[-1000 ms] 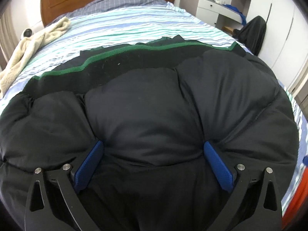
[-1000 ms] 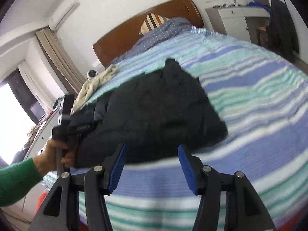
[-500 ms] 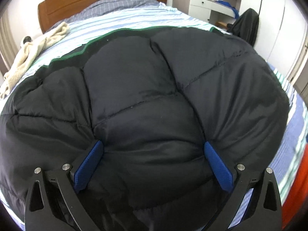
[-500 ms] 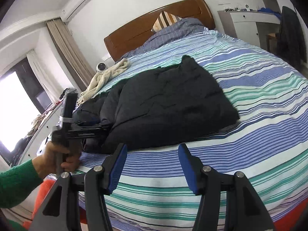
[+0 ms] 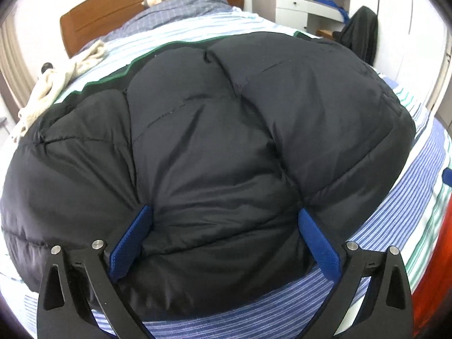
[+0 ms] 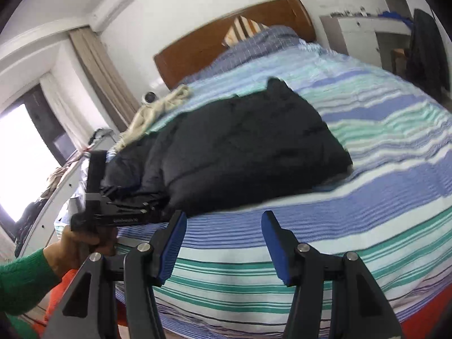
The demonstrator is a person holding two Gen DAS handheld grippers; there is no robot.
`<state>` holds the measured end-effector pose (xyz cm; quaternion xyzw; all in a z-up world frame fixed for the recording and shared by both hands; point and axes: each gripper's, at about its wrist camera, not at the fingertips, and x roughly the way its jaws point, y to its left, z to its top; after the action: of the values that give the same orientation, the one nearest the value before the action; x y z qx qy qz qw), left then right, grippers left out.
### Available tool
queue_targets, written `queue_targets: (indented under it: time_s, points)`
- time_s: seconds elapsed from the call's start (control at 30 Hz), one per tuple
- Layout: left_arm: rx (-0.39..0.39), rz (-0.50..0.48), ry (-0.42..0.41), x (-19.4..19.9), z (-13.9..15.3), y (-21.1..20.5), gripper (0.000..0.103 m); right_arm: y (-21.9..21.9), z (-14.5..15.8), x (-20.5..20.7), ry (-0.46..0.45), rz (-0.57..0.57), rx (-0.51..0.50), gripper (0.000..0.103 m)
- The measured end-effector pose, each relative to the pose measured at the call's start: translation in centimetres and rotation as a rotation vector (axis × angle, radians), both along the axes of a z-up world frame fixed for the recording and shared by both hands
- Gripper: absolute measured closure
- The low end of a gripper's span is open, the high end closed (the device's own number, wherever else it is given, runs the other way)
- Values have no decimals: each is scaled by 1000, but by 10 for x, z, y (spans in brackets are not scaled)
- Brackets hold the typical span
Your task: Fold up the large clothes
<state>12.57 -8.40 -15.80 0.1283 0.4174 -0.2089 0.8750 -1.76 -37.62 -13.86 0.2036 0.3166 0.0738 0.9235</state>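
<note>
Black puffer jacket (image 5: pixel 214 141) folded in a thick bundle on the striped bed cover (image 6: pixel 367 197), filling nearly the whole left wrist view; thin green trim showing along its far edge; left gripper (image 5: pixel 224 226) jaws spread wide, blue pads (image 5: pixel 131 240) pressed into the near edge of the jacket on either side of a puffy panel, not clenched on it; seen from the right wrist, left gripper (image 6: pixel 158 207) held by a hand (image 6: pixel 82 245) in a green sleeve, at the jacket's near-left corner; right gripper (image 6: pixel 223 243) hanging released over bare cover, just short of the jacket (image 6: pixel 240 147), nothing between its blue pads (image 6: pixel 275 247); cream garment (image 5: pixel 53 84) lying beyond the jacket toward the wooden headboard (image 6: pixel 226 36); striped pillow (image 6: pixel 243 28) against that headboard; white desk (image 6: pixel 364 34) at far right.
</note>
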Motion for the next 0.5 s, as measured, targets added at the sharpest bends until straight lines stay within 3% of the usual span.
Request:
queue_targets:
  time_s: [0.1, 0.17, 0.3, 0.4, 0.43, 0.5]
  points:
    - [-21, -7, 31, -7, 18, 4, 6, -22, 1, 3, 14, -77, 51, 47]
    - [-118, 0, 41, -8, 38, 15, 6, -38, -1, 3, 36, -131, 84, 38]
    - [-277, 87, 12, 25, 77, 30, 6, -75, -18, 13, 81, -192, 330, 36]
    - [-240, 162, 29, 62, 72, 22, 10, -79, -38, 43, 163, -152, 486, 35]
    - [-205, 180, 58, 73, 60, 18, 16, -78, -43, 52, 183, -157, 485, 35]
    - [-141, 191, 137, 86, 29, 6, 18, -75, -50, 64, 205, -211, 437, 35]
